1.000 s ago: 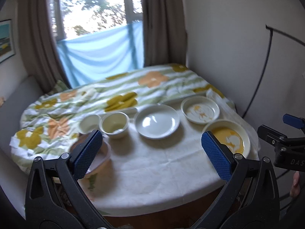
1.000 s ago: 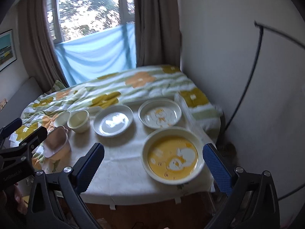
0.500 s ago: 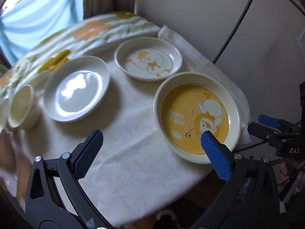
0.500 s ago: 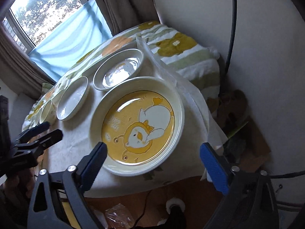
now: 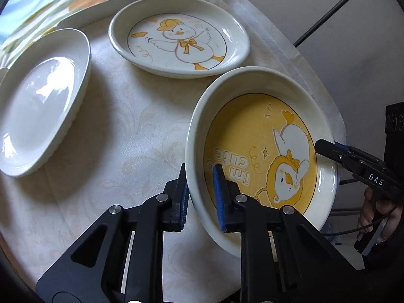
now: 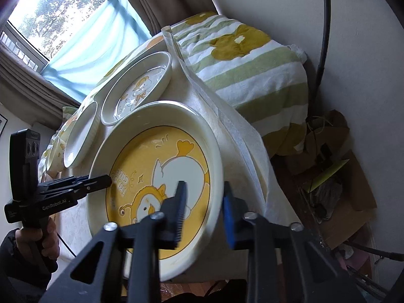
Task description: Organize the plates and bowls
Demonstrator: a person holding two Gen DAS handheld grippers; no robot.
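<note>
A deep plate with a yellow duck picture (image 5: 252, 131) sits at the table's near right corner. My left gripper (image 5: 200, 174) is shut on its near left rim, one pad inside and one outside. My right gripper (image 6: 204, 189) straddles the opposite rim of the same yellow plate (image 6: 151, 156); its jaws are closing and the pads touch the wall on both sides. Each gripper shows in the other's view: the right gripper (image 5: 320, 146) at the plate's right edge, the left gripper (image 6: 106, 179) at its left edge.
Behind it lie a white duck plate (image 5: 181, 40) and a plain white plate (image 5: 38, 106). A small bowl (image 6: 56, 151) stands further left. The tablecloth (image 5: 126, 126) ends close on the right, by the wall. A flowered quilt (image 6: 252, 63) and floor clutter (image 6: 328, 176) lie beyond.
Both grippers came down from wide open above the table onto the yellow plate. Each has closed over an opposite side of its rim.
</note>
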